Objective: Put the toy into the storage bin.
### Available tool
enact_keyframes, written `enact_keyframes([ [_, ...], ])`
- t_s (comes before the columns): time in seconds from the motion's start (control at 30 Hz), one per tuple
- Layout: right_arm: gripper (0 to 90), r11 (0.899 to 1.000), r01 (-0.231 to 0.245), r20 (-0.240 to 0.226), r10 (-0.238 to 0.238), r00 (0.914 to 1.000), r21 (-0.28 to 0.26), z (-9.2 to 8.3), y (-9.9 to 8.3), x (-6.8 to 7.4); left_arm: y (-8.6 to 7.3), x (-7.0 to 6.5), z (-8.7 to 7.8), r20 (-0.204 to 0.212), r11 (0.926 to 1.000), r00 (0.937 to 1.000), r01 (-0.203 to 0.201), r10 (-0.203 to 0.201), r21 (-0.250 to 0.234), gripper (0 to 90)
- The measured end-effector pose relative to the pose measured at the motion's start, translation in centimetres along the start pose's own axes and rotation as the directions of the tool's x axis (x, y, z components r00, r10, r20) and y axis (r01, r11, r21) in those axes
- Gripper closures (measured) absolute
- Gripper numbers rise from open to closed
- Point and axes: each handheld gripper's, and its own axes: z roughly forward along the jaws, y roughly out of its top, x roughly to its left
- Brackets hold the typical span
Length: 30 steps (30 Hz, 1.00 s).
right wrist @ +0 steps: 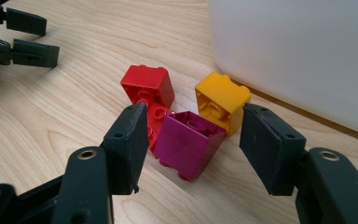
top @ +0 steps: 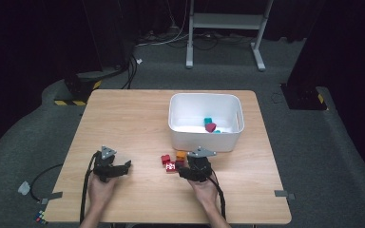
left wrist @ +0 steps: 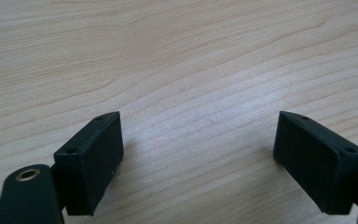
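Right gripper view, magenta brick (right wrist: 186,144), hollow underside up, tilted, between jaws

The surface (right wrist: 51,121) was pale, matt wood grain; the magenta brick (right wrist: 186,144) (like its neighbours) looked glossy plastic, the jaws matt black.

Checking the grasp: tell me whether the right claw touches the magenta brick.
Apart. The right gripper view shows right claw open around the magenta brick, gaps both sides.
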Motion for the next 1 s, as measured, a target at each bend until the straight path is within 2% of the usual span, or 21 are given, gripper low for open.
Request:
enact_keyframes([
  [0.47, 41.9, 0.999, -0.036, 0.049, 0.035, 0.9982, 0.032, 1.7, -0.1, 0.5, 0.0, 0.0, 0.0, 0.000, 1.0000, 1.0000, -0.004, 0.004, 0.003, 16.0],
  [1.0, 46.0, 0.997, -0.036, 0.106, 0.029, 0.9939, 0.065, 1.7, -0.8, -0.8, 0.0, 0.0, 0.0, -0.001, 1.0000, 1.0000, -0.003, 0.003, 0.002, 16.0],
])
